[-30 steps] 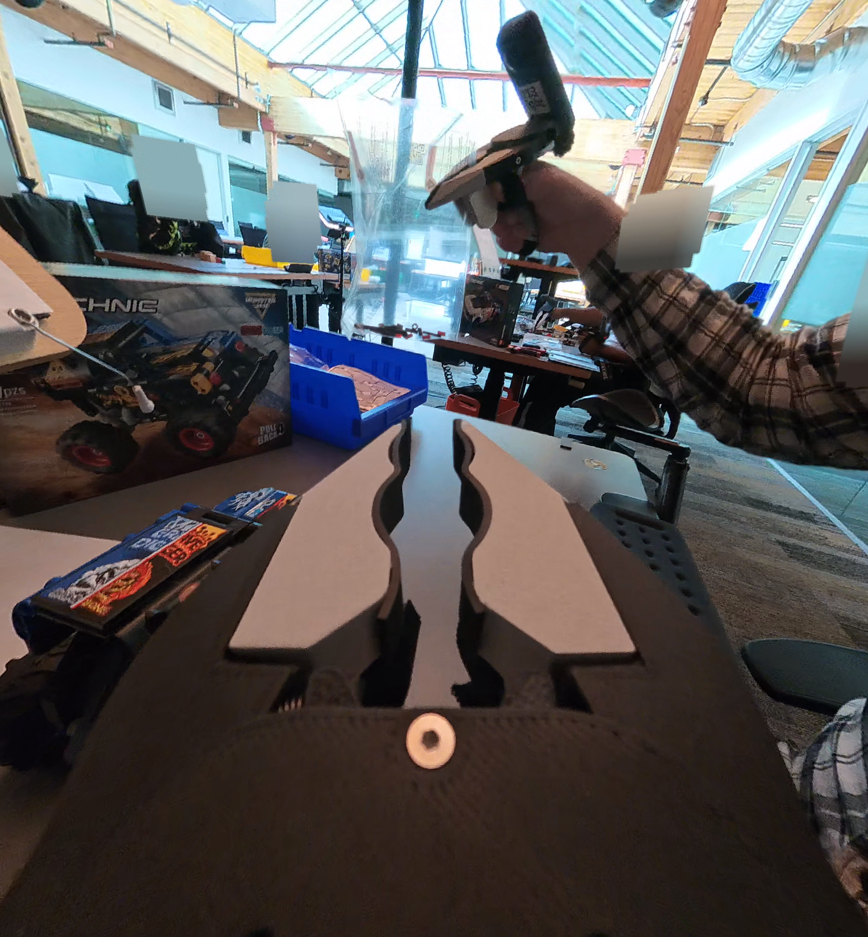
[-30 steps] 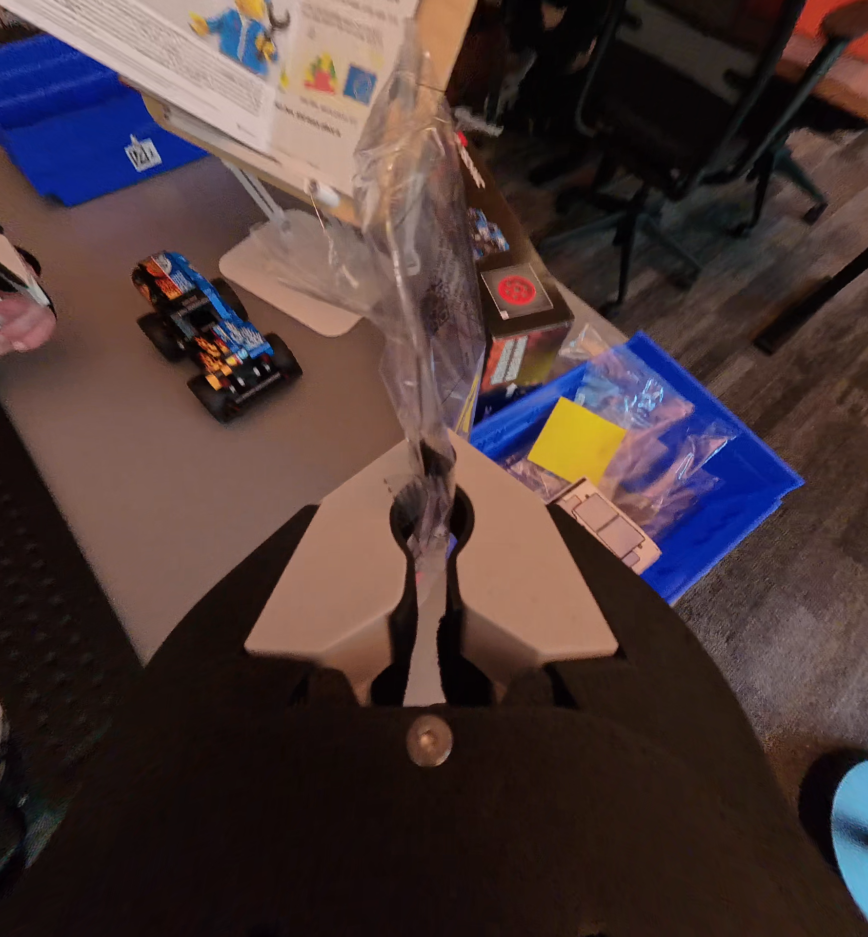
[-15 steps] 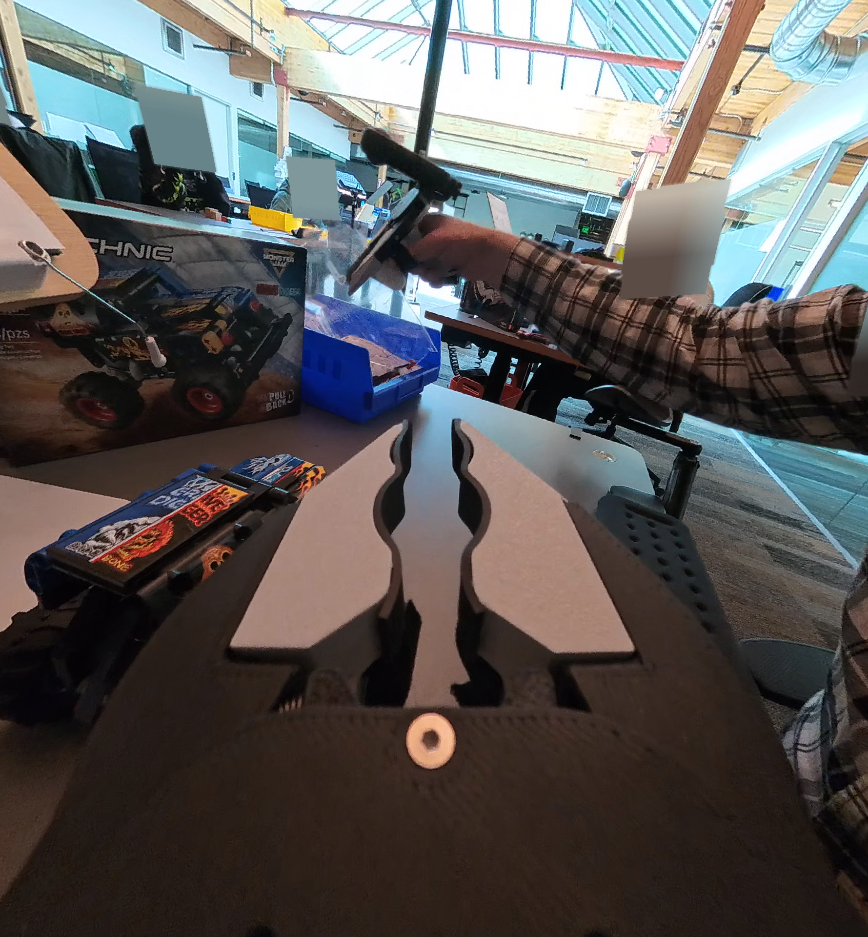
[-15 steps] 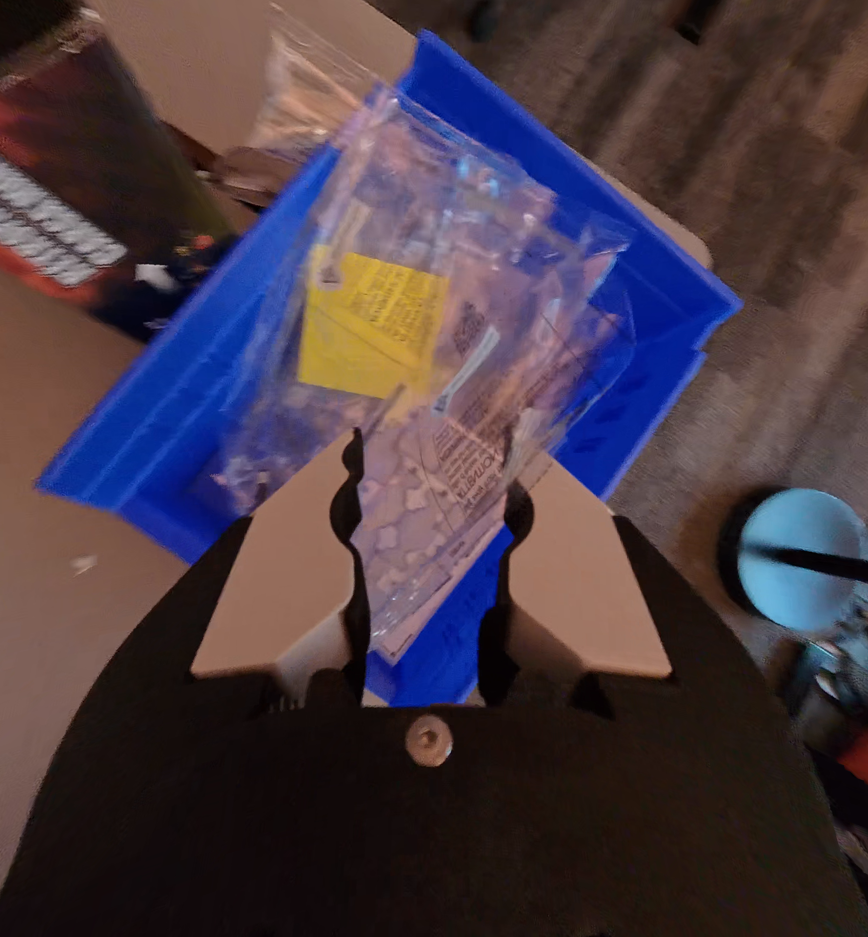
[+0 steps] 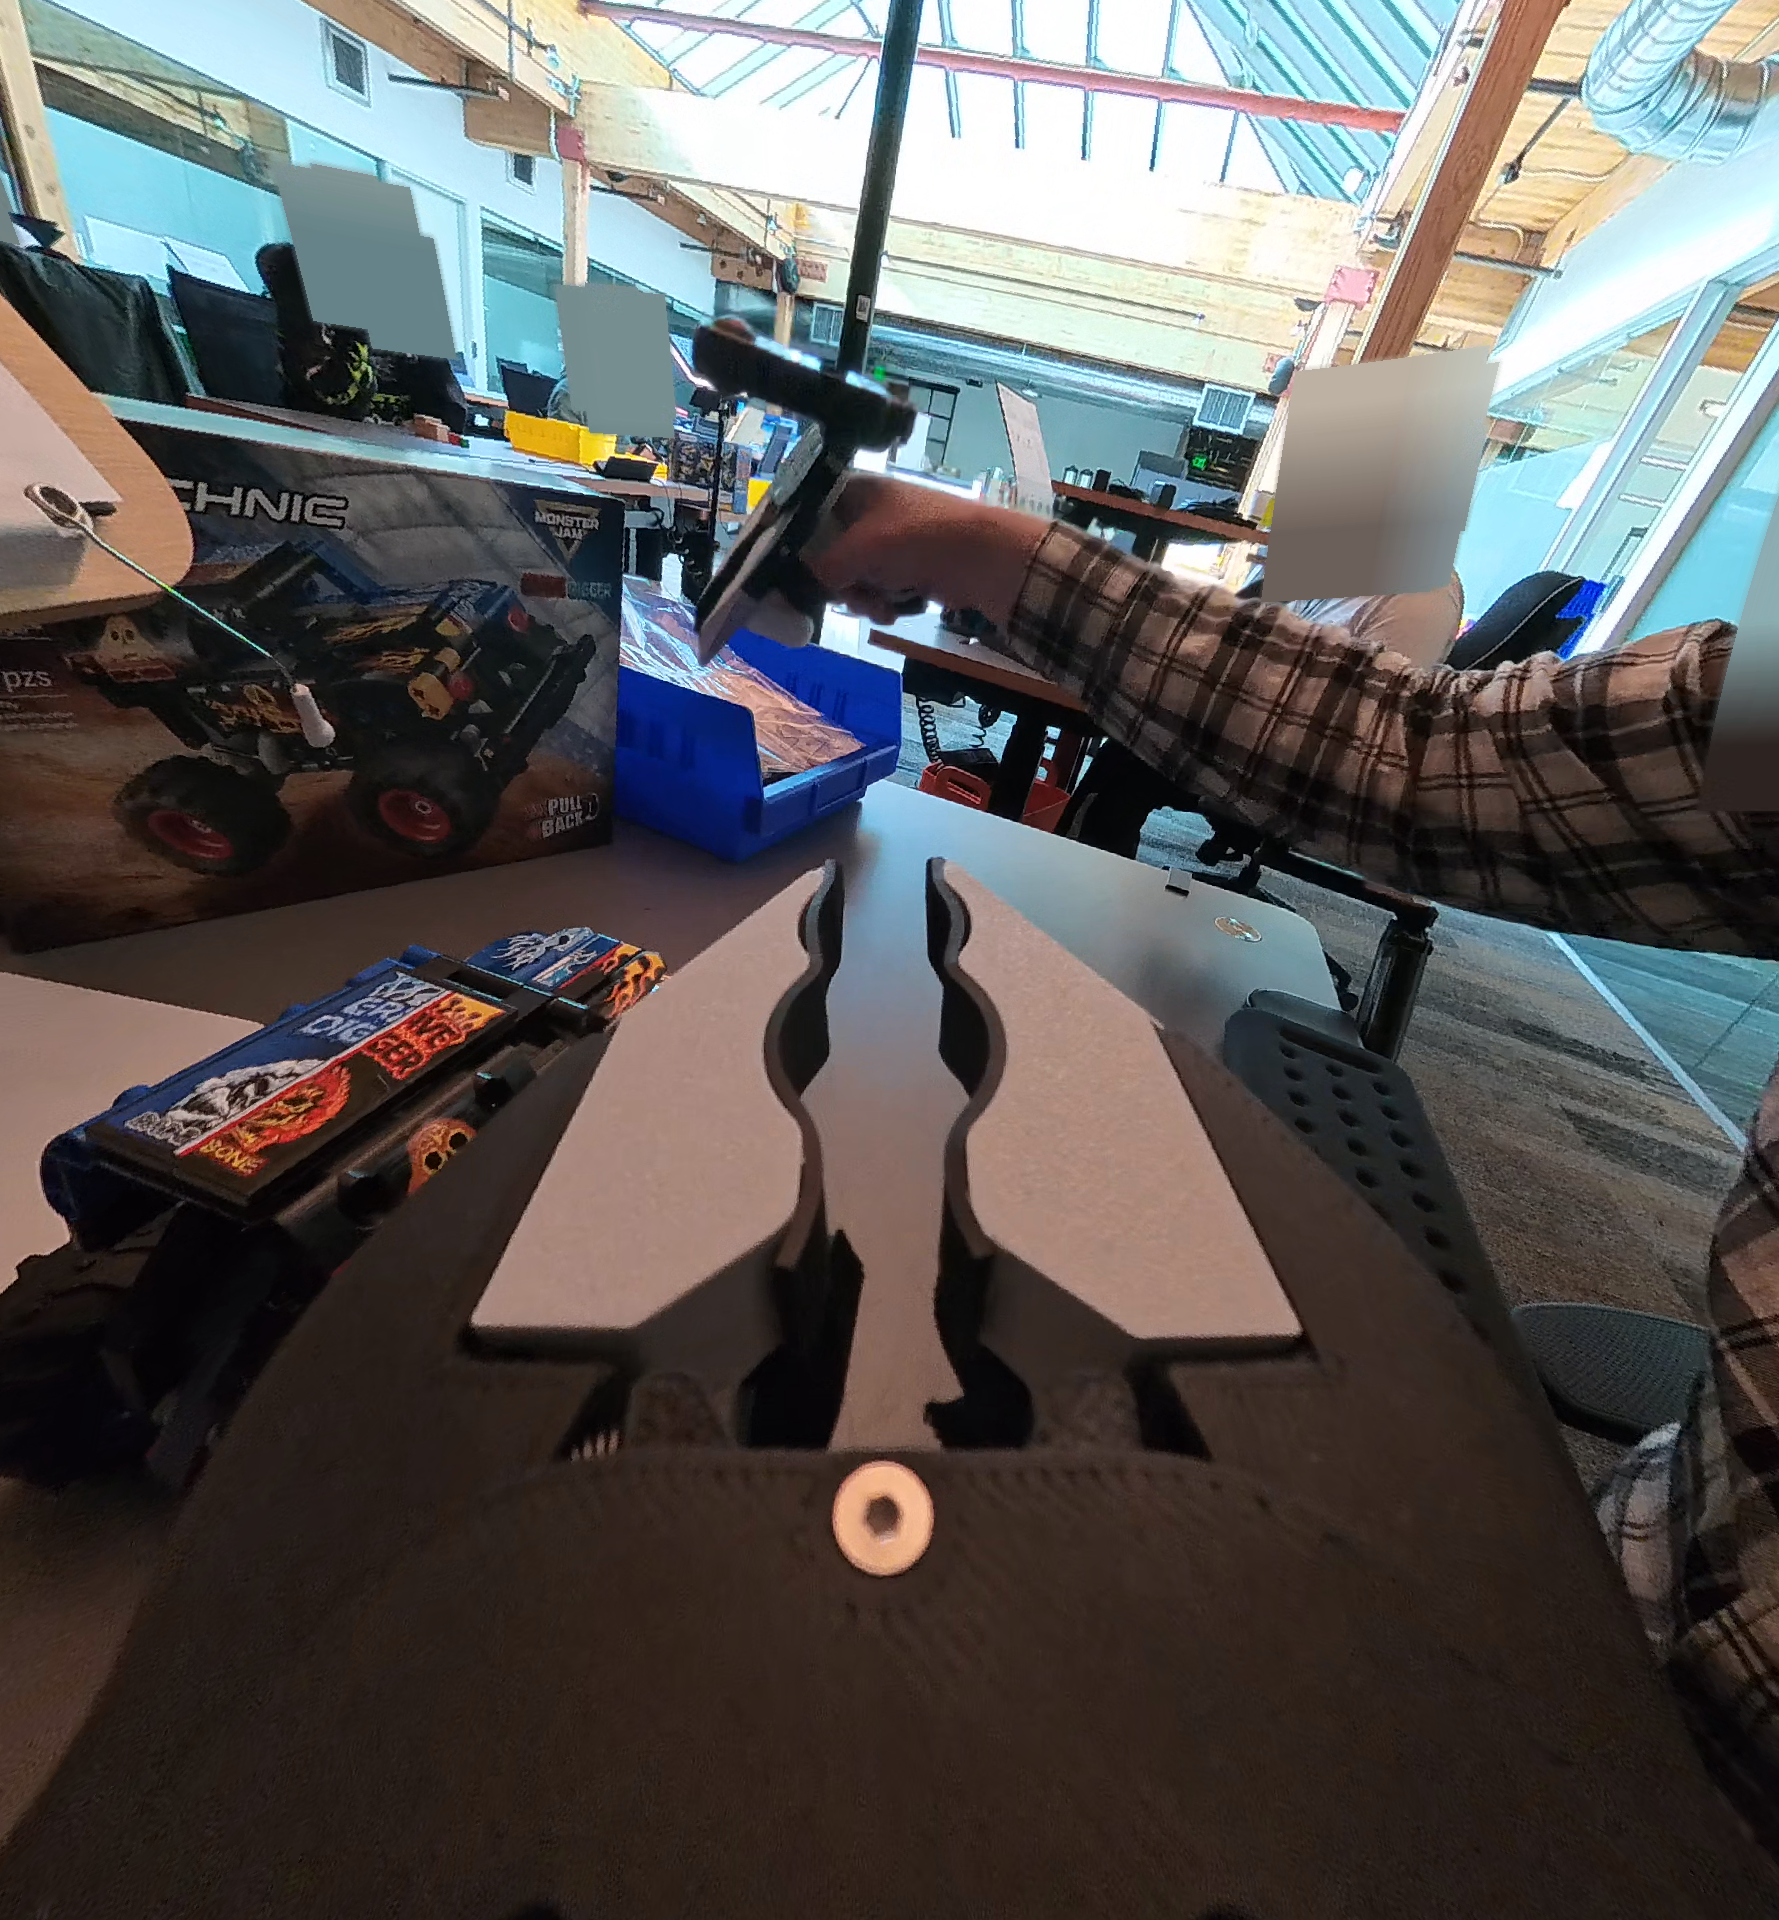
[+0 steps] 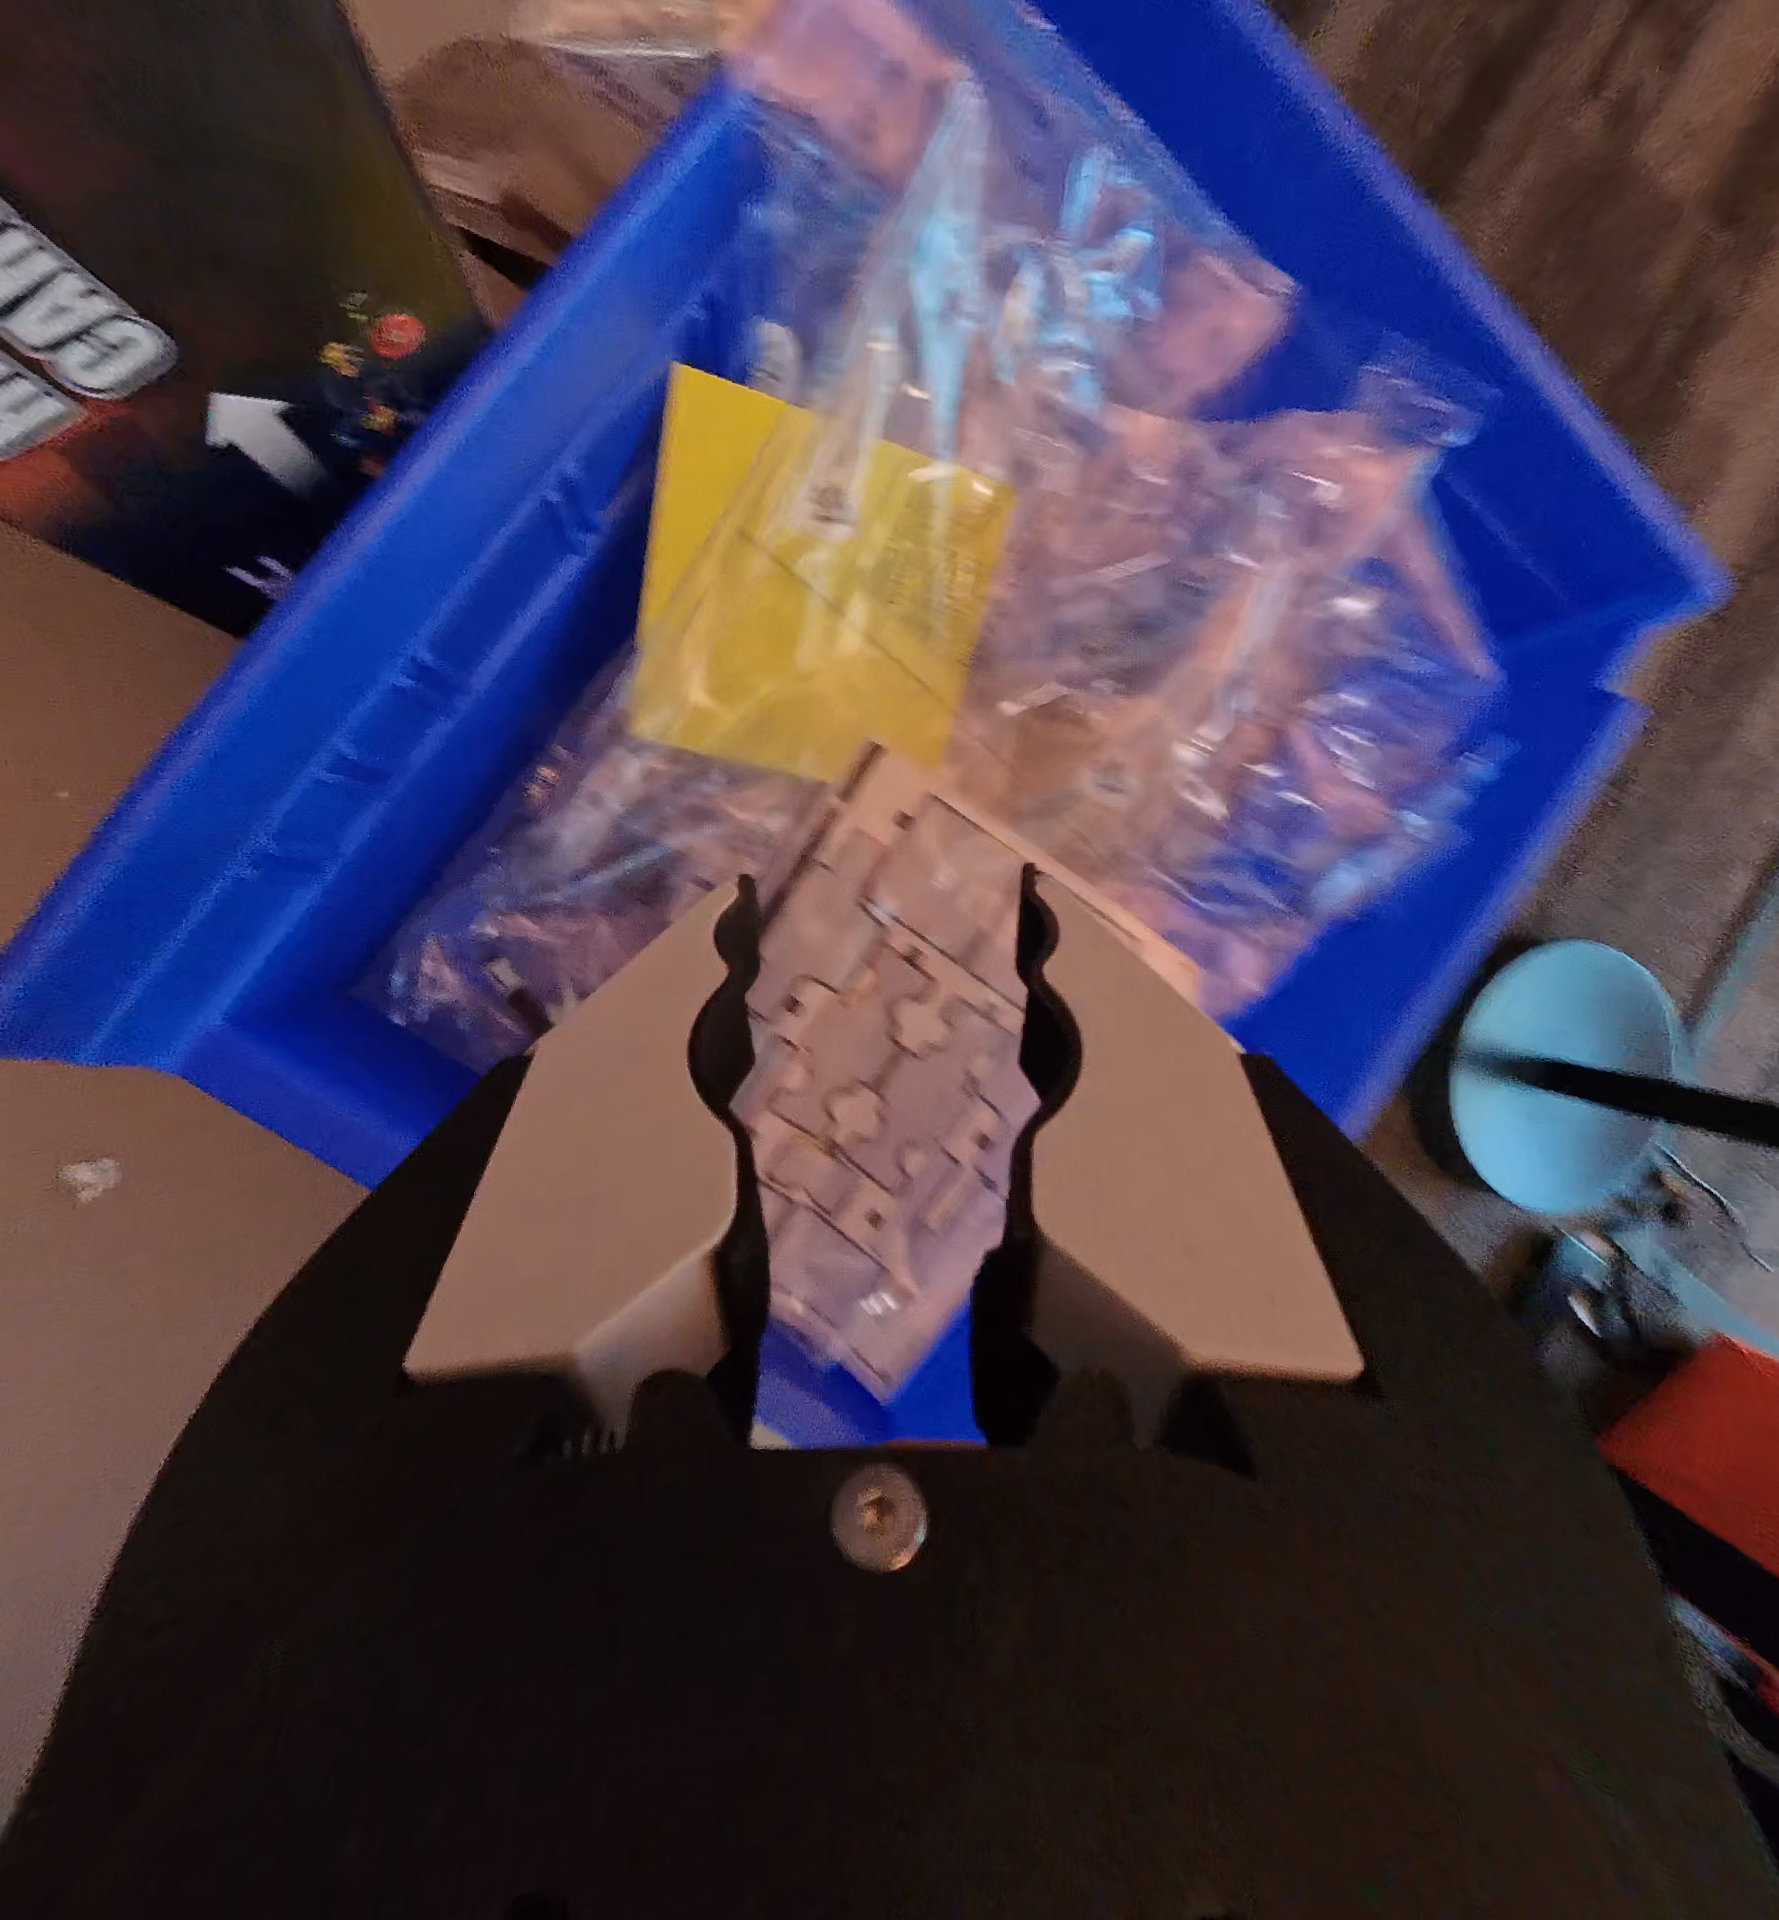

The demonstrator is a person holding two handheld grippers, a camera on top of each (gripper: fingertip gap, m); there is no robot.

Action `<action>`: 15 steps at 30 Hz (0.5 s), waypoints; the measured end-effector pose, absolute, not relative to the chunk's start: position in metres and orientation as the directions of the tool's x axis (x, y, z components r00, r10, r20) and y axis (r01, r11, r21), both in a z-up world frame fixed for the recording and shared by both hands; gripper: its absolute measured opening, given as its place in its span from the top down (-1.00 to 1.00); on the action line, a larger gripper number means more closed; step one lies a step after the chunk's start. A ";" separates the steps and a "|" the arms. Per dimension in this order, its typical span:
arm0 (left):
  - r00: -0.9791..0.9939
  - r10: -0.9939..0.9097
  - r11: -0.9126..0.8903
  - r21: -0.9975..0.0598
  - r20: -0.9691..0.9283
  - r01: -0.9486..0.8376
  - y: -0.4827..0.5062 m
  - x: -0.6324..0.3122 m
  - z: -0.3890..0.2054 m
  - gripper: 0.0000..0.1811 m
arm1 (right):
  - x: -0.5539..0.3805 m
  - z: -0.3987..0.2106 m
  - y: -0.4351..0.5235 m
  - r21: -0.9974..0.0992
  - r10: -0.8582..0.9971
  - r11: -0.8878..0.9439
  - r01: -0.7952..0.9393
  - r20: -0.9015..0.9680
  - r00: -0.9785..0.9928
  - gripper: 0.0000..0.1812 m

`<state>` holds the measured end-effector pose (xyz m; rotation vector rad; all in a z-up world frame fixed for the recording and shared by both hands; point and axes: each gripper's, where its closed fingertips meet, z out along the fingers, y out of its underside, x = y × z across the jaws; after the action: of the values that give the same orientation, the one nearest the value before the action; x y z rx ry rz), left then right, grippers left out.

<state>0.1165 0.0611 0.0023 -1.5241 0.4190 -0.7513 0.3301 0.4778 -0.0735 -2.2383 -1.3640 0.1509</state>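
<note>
My right gripper (image 6: pixel 885 894) is open and empty, just above the near end of a blue bin (image 6: pixel 345 779). The bin holds several clear plastic bags (image 6: pixel 1176 623), a yellow sheet (image 6: pixel 812 582) and a pale grey patterned piece (image 6: pixel 885 1122) that shows between my fingers. In the left wrist view the right gripper (image 5: pixel 760 561) hangs over the same bin (image 5: pixel 750 769). My left gripper (image 5: pixel 880 878) is open by a narrow gap and empty, low over the table (image 5: pixel 1124 914). A blue toy monster truck (image 5: pixel 345 1091) stands right beside its left finger.
A toy-set box (image 5: pixel 293 675) stands behind the truck, against the bin; it also shows in the right wrist view (image 6: pixel 137 312). A wooden book stand (image 5: pixel 43 499) is at far left. Beyond the table edge are a chair armrest (image 5: pixel 1363 1122) and a pale blue chair base (image 6: pixel 1560 1081).
My right gripper carried a clear bag from above the table down to the blue bin, opened and let it go. The left gripper has barely moved.
</note>
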 end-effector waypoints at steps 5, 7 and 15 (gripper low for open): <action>0.716 -0.669 -0.122 -0.980 0.200 0.159 0.062 0.119 -0.002 0.84 | 0.301 -0.125 0.474 -0.449 0.864 -0.414 0.792 0.081 0.497 0.72; 0.719 -0.666 -0.123 -0.980 0.200 0.159 0.062 0.118 -0.003 0.84 | 0.307 -0.145 0.481 -0.357 0.856 -0.412 0.838 0.163 0.490 0.80; 0.720 -0.664 -0.124 -0.980 0.200 0.158 0.063 0.117 -0.002 0.85 | 0.302 -0.111 0.487 -0.375 0.836 -0.354 0.857 0.283 0.469 0.79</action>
<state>0.1167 0.0629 -0.0022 -1.5459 0.4278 -0.7397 0.3015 0.4872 -0.1112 -2.2497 -1.4079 -0.0583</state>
